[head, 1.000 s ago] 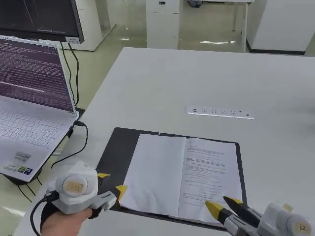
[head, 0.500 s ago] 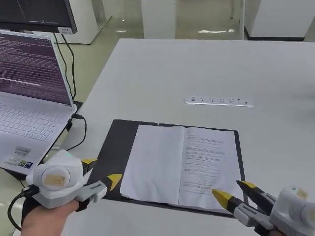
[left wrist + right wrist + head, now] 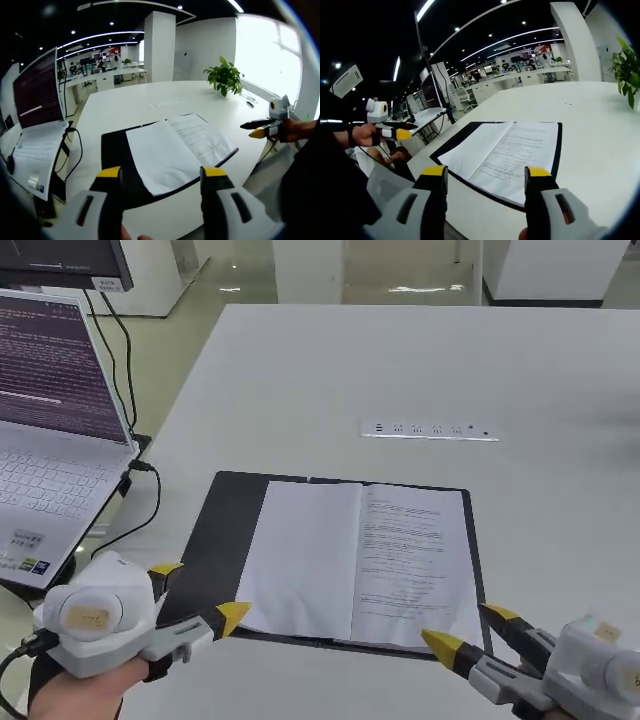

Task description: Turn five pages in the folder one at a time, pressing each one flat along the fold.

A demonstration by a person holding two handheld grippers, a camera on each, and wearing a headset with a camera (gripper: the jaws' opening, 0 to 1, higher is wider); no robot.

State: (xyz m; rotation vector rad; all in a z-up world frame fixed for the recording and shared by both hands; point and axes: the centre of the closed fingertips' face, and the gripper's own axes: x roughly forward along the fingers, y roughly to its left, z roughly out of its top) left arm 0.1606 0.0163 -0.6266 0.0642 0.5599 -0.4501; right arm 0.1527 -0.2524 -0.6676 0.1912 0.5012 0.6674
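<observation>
Currently left gripper (image 3: 198,592) jaws spread, holding nothing, just off the near-left corner of the folder (image 3: 225,530); right gripper (image 3: 470,630) likewise, by its near-right corner. Folder lies unfolded near the desk (image 3: 400,360) front edge, blank page (image 3: 300,550) left, printed page (image 3: 410,550) right. Power strip (image 3: 428,430) beyond it, laptop (image 3: 50,440) past the desk's left edge

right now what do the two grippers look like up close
Both share a build: rounded white housings, grey jaws with dark slots, bright yellow tips. The left gripper has a round tan label on its housing and a black cable trailing behind. The right gripper matches it in colour and shape.
</observation>
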